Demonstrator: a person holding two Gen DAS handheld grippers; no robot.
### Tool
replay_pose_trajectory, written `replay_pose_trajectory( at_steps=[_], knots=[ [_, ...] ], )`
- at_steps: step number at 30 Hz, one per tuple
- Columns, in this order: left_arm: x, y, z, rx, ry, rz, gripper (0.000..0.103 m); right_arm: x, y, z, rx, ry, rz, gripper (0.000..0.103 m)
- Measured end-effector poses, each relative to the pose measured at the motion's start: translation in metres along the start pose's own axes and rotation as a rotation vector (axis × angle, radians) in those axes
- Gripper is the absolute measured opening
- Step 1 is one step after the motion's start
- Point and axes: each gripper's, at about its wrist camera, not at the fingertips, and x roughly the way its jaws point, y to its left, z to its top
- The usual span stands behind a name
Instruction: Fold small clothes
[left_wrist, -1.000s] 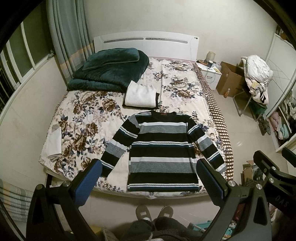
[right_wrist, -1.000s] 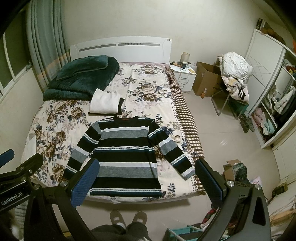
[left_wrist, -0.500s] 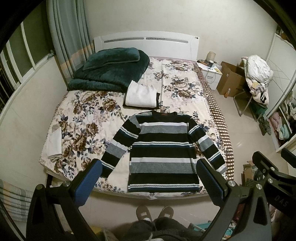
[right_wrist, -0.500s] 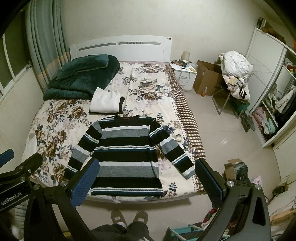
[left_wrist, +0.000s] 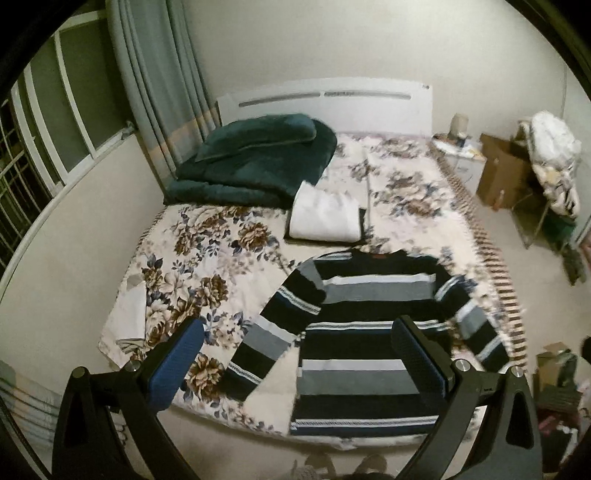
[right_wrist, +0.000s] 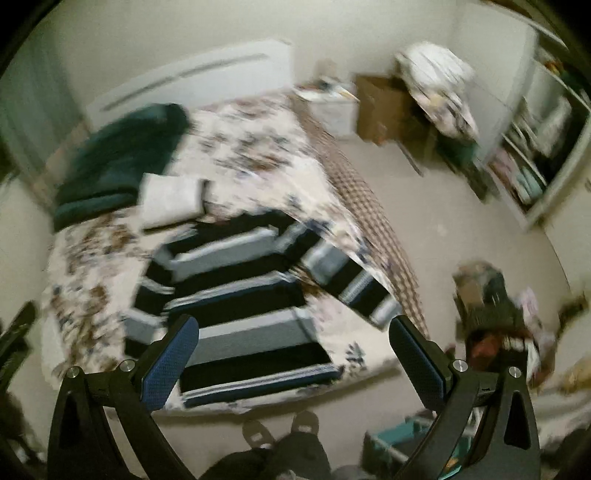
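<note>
A black, grey and white striped sweater lies flat on the floral bed, sleeves spread, hem at the near edge. The right wrist view shows the same sweater, blurred and tilted. My left gripper hangs open above the near bed edge, over the sweater's left sleeve and body, touching nothing. Open too, my right gripper hovers over the sweater's hem near the bed's front right corner, holding nothing. A folded white garment rests on a dark one beyond the collar.
A dark green folded blanket sits at the bed's back left. To the right are a nightstand, a cardboard box and a chair piled with clothes. A person's feet stand at the bed's foot. Shelves line the right wall.
Both grippers have moved in closer to the bed. The left view shifted left toward the sleeve; the right view swung and tilted, blurring. The sweater has not moved.
</note>
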Motion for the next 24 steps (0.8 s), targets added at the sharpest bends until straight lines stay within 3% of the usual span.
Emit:
replay_pose_trajectory(
  at_steps=[8, 16, 20, 24],
  knots=[
    [0.131, -0.046, -0.024, 0.050, 0.137, 0.068, 0.103, 0.203, -0.123, -0.022, 0.309, 0.182, -0.067, 0.103],
    [0.268, -0.105, -0.067, 0.051, 0.315, 0.132, 0.103, 0.438, -0.271, -0.086, 0.673, 0.361, -0.049, 0.097],
    [0.331, -0.128, -0.091, 0.039, 0.394, 0.141, 0.103, 0.519, -0.316, -0.120, 0.874, 0.392, -0.022, 0.096],
    [0.380, -0.144, -0.109, 0.004, 0.455, 0.149, 0.103, 0.573, -0.343, -0.144, 1.035, 0.392, 0.022, 0.093]
  ],
)
